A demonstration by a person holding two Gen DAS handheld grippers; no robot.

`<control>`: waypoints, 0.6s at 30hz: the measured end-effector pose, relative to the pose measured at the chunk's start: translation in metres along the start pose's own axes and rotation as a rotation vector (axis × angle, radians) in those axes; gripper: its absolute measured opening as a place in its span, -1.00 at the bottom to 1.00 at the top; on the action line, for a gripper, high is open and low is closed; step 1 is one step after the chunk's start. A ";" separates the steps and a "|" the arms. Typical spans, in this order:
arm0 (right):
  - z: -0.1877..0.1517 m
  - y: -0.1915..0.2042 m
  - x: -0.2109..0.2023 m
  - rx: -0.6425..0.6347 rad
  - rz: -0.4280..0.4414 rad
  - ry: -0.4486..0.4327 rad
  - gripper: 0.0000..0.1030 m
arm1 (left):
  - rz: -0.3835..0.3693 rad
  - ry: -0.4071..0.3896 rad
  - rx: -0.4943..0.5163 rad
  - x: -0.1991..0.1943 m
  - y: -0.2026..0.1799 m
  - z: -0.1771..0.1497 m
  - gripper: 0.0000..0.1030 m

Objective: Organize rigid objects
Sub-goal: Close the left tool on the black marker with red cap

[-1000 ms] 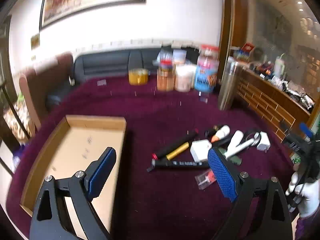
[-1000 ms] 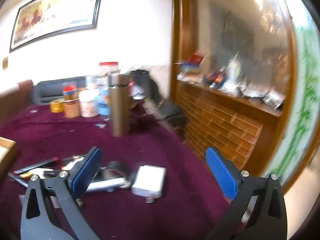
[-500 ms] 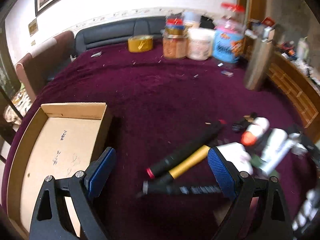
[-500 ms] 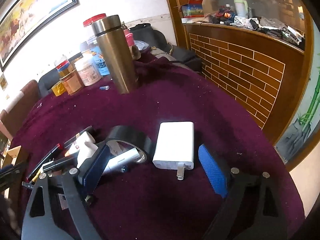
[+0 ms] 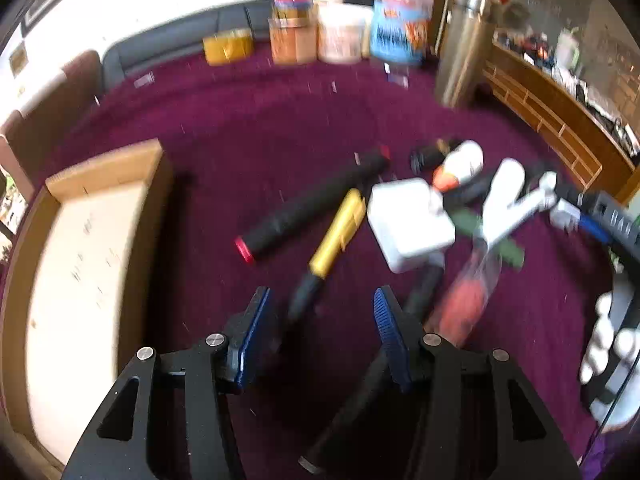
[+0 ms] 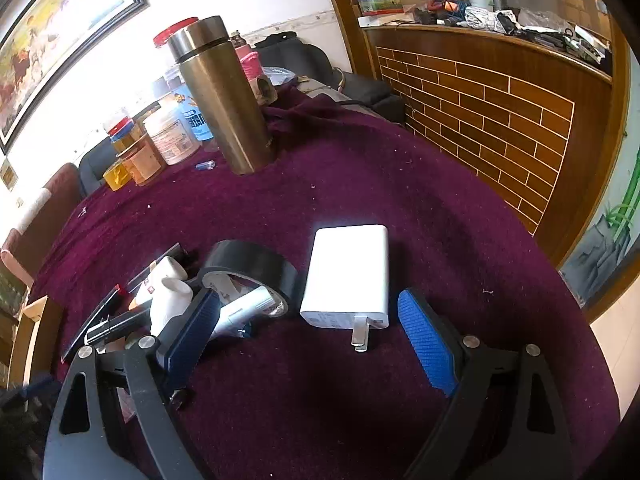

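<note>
While both fingers gape empty | white charger point(image 6: 348, 272) between right gripper point(image 6: 316, 336) fingers | yellow pen point(image 5: 336, 236) ahead of left gripper point(image 5: 320, 320)

Cardboard tray point(image 5: 92, 240) left of the pen pile point(image 5: 336, 228); charger point(image 6: 348, 272) right of tape roll point(image 6: 252, 264); flask point(image 6: 224, 100) behind.

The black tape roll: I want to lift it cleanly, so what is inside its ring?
In the right wrist view, a silver cylindrical object pokes through the black tape roll, lying in its hole. How far it runs behind the roll is hidden, as is anything beneath it.
</note>
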State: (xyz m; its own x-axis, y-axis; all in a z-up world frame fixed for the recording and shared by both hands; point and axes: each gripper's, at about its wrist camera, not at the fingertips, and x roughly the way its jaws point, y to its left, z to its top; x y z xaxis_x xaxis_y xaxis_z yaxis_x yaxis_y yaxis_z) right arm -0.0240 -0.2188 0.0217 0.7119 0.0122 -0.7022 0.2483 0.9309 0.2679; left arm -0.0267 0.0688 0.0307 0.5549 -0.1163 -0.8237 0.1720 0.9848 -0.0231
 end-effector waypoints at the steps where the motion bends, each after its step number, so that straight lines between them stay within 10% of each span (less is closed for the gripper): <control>1: 0.000 0.000 0.001 0.001 -0.001 0.005 0.78 | 0.003 -0.025 -0.004 -0.001 0.002 0.005 -0.09; 5: 0.001 -0.001 0.005 0.012 0.002 0.023 0.78 | -0.009 -0.098 -0.004 0.016 0.015 0.045 0.34; 11: 0.001 -0.007 0.012 0.046 0.013 0.053 0.78 | 0.020 0.007 0.085 0.062 0.000 0.058 0.35; 15: 0.001 -0.008 0.013 0.055 0.016 0.057 0.78 | -0.019 0.056 0.104 0.058 -0.006 0.047 -0.54; 18: 0.000 -0.008 0.013 0.058 0.016 0.058 0.78 | -0.026 0.073 0.119 0.045 -0.009 0.034 -0.57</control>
State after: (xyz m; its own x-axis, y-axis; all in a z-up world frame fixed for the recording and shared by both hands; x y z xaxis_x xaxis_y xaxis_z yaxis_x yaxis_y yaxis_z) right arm -0.0166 -0.2264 0.0108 0.6775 0.0497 -0.7338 0.2759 0.9077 0.3162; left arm 0.0246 0.0505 0.0137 0.4894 -0.1276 -0.8627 0.2833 0.9588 0.0189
